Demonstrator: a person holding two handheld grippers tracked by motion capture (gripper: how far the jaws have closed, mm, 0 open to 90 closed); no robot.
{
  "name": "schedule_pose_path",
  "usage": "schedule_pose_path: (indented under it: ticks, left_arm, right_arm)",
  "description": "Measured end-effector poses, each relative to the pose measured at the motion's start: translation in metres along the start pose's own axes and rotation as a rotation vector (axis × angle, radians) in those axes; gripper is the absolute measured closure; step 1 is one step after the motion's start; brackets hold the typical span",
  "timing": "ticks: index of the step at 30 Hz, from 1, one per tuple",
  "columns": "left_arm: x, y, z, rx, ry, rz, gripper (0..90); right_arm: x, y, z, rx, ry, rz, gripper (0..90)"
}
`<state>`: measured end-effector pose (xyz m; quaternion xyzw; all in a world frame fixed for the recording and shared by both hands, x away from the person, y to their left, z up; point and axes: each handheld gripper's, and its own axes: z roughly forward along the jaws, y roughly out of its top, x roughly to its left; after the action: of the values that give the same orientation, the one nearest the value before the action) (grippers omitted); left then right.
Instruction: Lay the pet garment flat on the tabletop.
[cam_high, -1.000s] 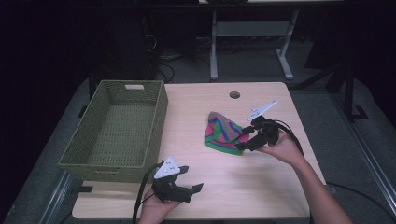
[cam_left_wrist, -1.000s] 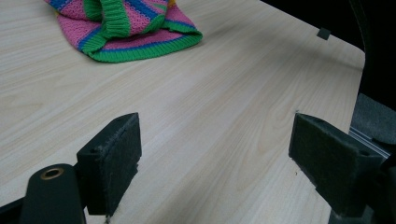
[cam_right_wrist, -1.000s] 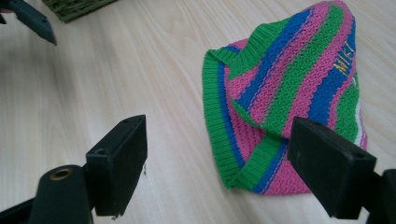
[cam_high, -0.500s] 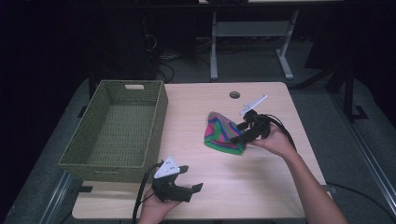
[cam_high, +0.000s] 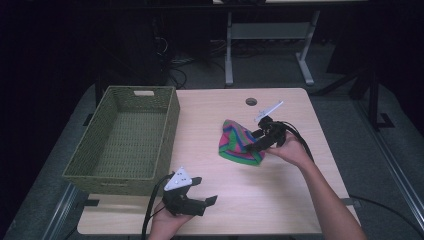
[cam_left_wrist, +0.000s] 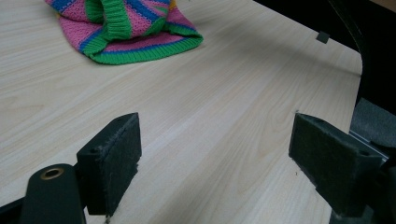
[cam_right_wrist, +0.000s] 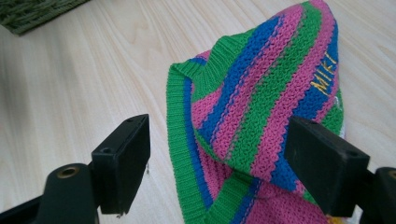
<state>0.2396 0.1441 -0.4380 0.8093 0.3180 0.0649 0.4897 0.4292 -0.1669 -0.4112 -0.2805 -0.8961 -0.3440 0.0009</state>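
While the striped knitted garment (cam_high: 240, 142) lies bunched on the wooden table (cam_high: 280, 195), a little toward three o'clock of the table's middle, the right gripper (cam_high: 257, 141) sits at its three o'clock edge, held by the person's right hand (cam_high: 292, 150). Seen in the right gripper view, the jaws stand wide apart with the garment (cam_right_wrist: 261, 121) between them, its green ribbed hem and pink, blue and green stripes rising between the pads (cam_right_wrist: 123, 158), neither of which is pressed on the cloth. Yellow stitched letters show on one blue stripe. The left gripper (cam_high: 205, 202) rests low at the table's six o'clock edge in the person's left hand (cam_high: 165, 225), its jaws also apart over bare wood, with the garment (cam_left_wrist: 126, 28) well off at its twelve o'clock. A green woven basket (cam_high: 125, 145) stands at the table's nine o'clock side, well apart from the garment.
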Motion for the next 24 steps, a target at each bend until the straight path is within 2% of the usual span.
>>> schedule_pose_path:
  ticks: [11,24]
  left_arm:
    - [0.0,0.001,-0.001,-0.011,-0.011,-0.007,16.5]
    - [0.0,0.0,-0.001,-0.003,-0.01,0.0,16.6]
  right_arm:
    - [-0.003,0.007,0.015,0.041,0.0,0.017,22.2]
    - [0.0,0.012,0.032,0.077,-0.045,-0.014,22.2]
